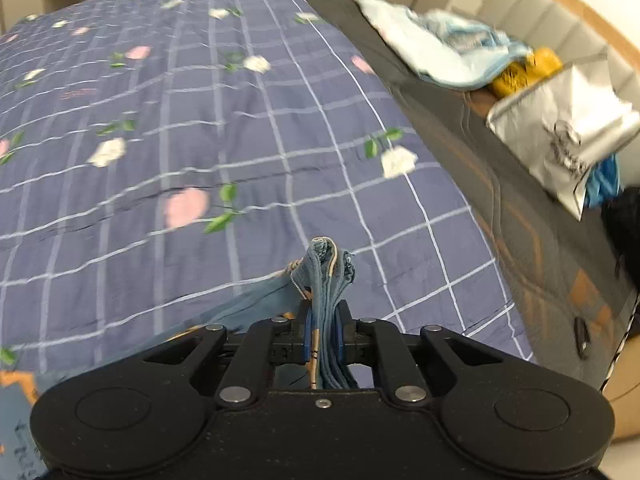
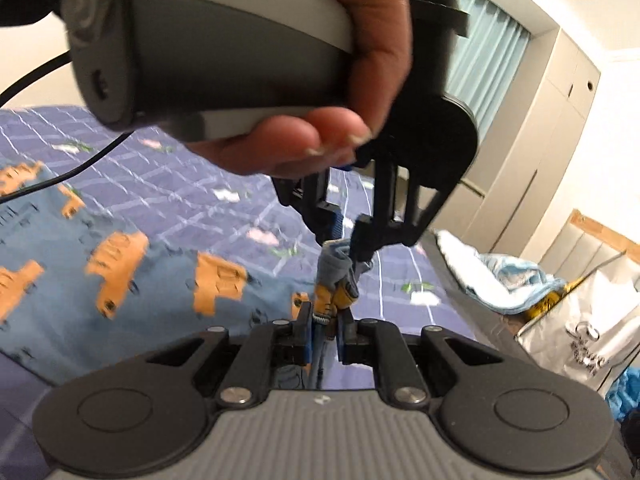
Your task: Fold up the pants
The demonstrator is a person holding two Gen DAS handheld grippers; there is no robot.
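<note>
A bed (image 1: 192, 120) covered by a purple checked quilt with pink and white flowers is spread ahead of and beneath both hand-held grippers. Along the bed's right side, beyond the quilt's edge, a dark mattress strip (image 1: 500, 184) is seen, carrying a pale blue and white cloth heap (image 1: 436, 48), a yellow item (image 1: 528, 68) and a silver-white bag (image 1: 560, 136).

The pants (image 2: 120, 264), blue with orange car prints, are laid across the quilt to the left of the right hand-held gripper, with one bunched edge lifted off the bed.

The left hand-held gripper (image 1: 323, 332) is pressed together on a thick gathered fold of the pants' blue fabric, which sticks up past its fingertips. From the right wrist view, this same tool is seen above and ahead, gripped by a person's hand (image 2: 320, 136), a black cable trailing from it.

The right hand-held gripper (image 2: 324, 332) is pinched on the adjoining part of that bunched edge, just below the left one's fingertips, so the fabric is held by both close together.
</note>
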